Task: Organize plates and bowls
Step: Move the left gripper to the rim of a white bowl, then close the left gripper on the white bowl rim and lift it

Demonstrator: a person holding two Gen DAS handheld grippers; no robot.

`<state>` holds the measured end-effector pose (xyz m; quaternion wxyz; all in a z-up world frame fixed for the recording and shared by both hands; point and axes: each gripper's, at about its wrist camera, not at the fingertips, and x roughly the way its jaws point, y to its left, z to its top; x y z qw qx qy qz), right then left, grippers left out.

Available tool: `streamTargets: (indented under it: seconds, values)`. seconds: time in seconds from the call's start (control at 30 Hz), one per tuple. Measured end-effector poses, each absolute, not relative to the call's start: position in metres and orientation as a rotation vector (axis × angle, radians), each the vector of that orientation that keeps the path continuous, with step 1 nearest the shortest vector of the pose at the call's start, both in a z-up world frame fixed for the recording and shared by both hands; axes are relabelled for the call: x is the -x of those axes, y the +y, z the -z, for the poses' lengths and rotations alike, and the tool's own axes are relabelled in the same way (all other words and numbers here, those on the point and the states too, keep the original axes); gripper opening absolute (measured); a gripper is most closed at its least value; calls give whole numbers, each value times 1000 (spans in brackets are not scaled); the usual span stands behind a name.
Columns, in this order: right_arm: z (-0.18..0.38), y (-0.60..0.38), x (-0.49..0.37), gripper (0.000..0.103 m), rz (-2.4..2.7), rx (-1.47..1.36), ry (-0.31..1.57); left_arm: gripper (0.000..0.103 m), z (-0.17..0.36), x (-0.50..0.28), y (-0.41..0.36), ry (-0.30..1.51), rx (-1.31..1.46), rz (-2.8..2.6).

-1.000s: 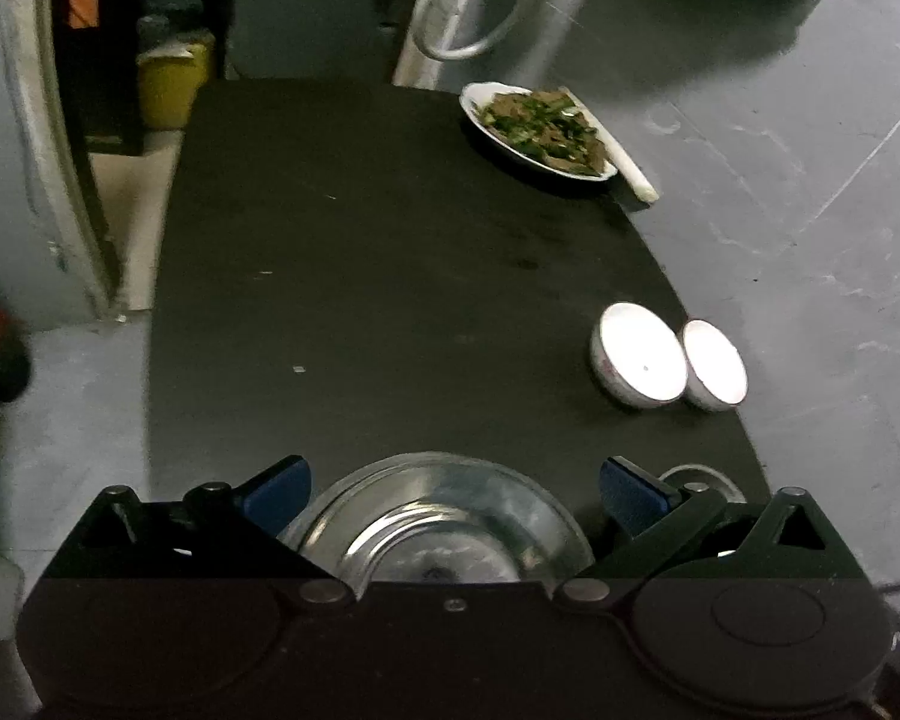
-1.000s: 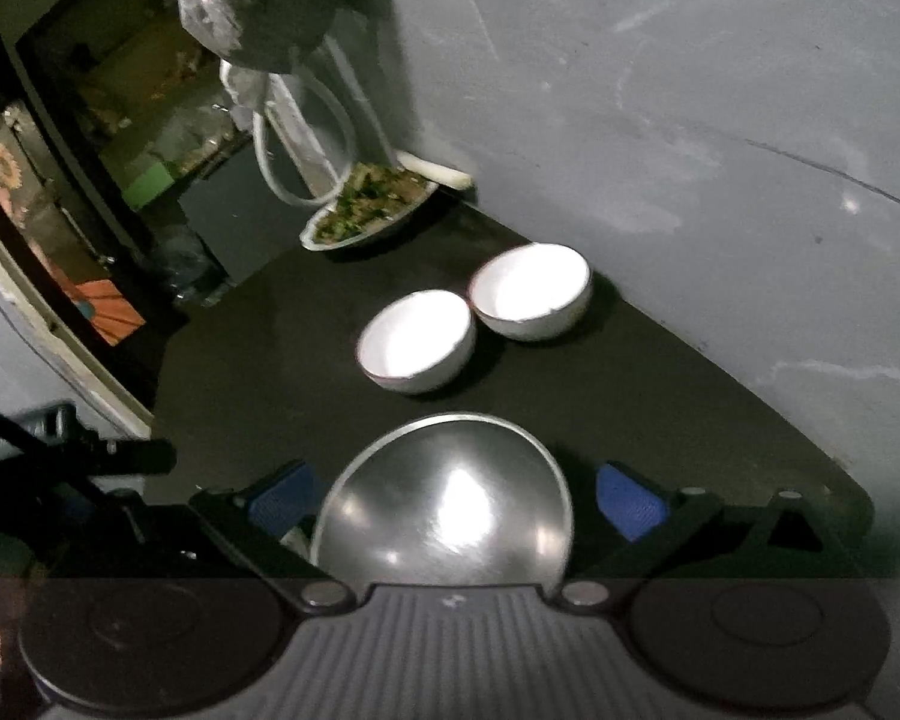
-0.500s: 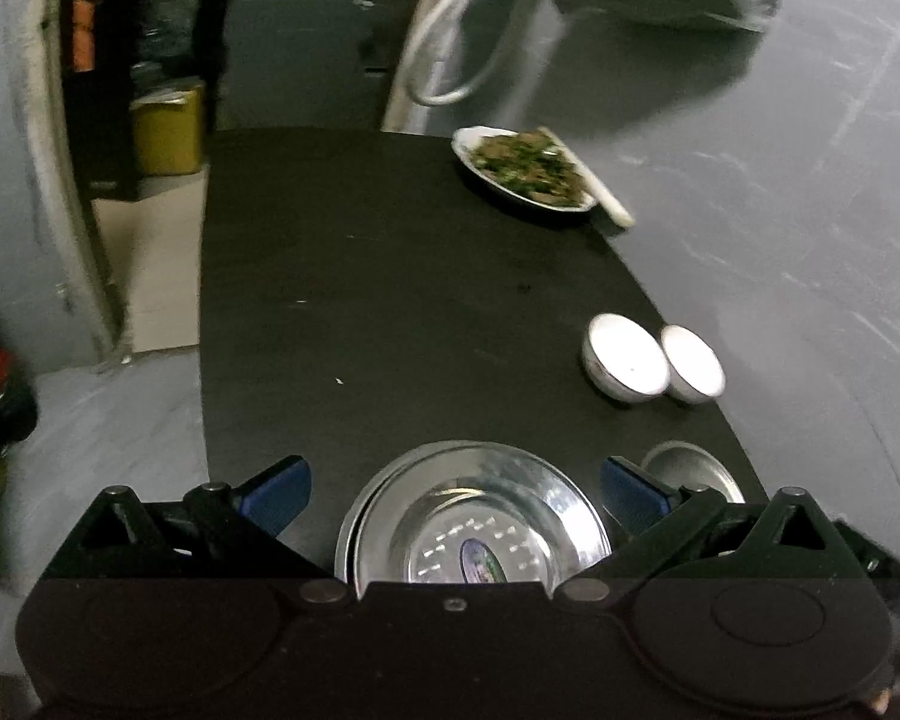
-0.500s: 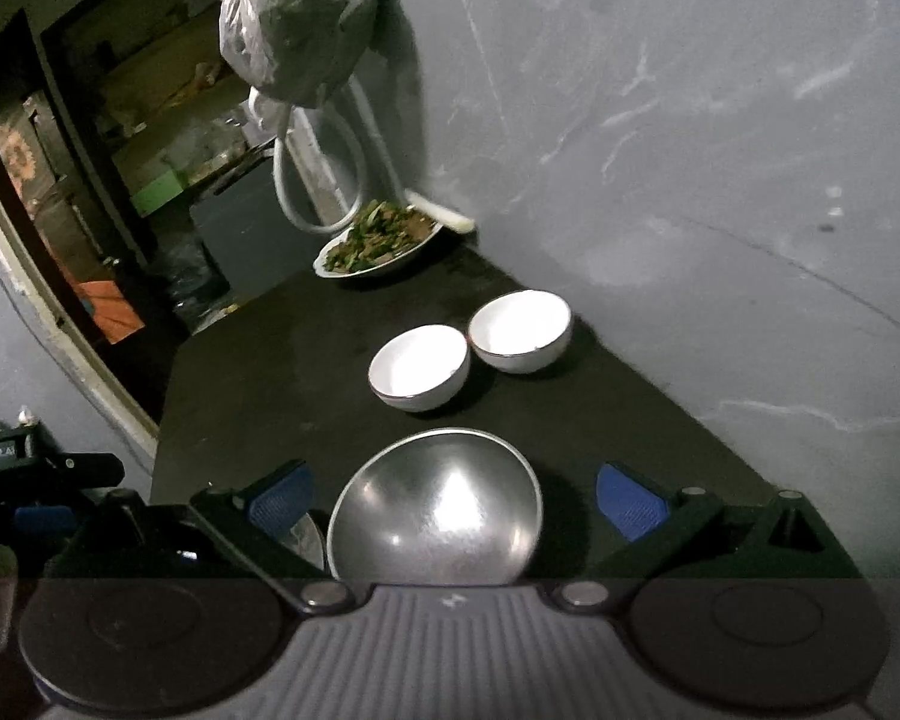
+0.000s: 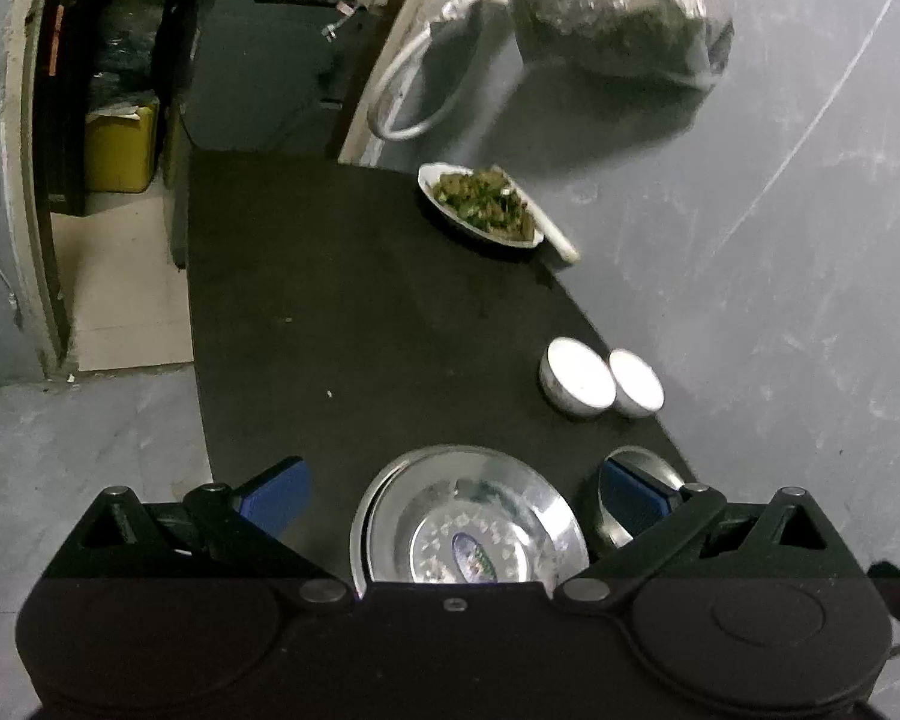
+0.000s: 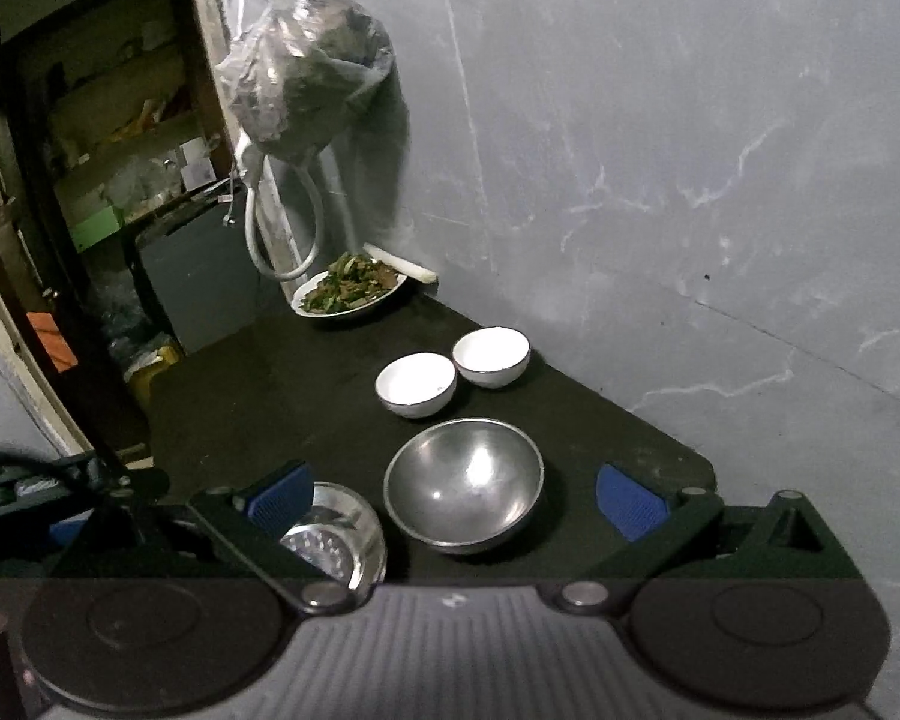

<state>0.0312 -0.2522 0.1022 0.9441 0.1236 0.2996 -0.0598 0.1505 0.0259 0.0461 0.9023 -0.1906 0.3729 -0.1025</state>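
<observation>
A stack of shiny steel plates point(image 5: 471, 531) lies at the near end of the black table point(image 5: 342, 312); my left gripper point(image 5: 453, 492) hangs open above it, touching nothing. The same plates point(image 6: 336, 531) show by the left finger in the right wrist view. A steel bowl point(image 6: 465, 483) stands upright between the spread fingers of my open right gripper point(image 6: 456, 495), which is raised clear of it; its rim point(image 5: 636, 462) peeks out behind the left gripper's right finger. Two white bowls point(image 6: 415, 384) point(image 6: 491, 357) sit side by side beyond it, also seen as white bowls point(image 5: 576, 378) point(image 5: 636, 384) near the wall.
A plate of cooked greens point(image 5: 480, 204) with a white utensil sits at the table's far end by the grey wall point(image 6: 660, 180). A filled plastic bag point(image 6: 312, 72) and a hose loop hang above it. A yellow container point(image 5: 120, 144) stands on the floor at left.
Both grippers have lifted and pulled back, so plates and bowls look smaller and farther. The steel bowl and steel plates stay on the table.
</observation>
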Motion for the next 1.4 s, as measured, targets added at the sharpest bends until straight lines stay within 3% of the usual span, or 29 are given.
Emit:
streamTargets:
  seconds: [0.37,0.73,0.97,1.23,1.4]
  values:
    - [-110,-255,-44,103,111,-247,623,102,-42,-169,18,802,356,80]
    - [-65,-300,-162,103,-76,-184,664,102,-45,-248,-37,888,209,-130]
    - [-28,-334,-231,102,-188,-204,727,102,-45,-296,-65,907,326,-118]
    - [6,-345,-280,92,-217,-356,821,102,-19,-359,-107,995,261,-31]
    - [26,-343,-297,80,-185,-420,874,101,2,-390,-127,1044,202,43]
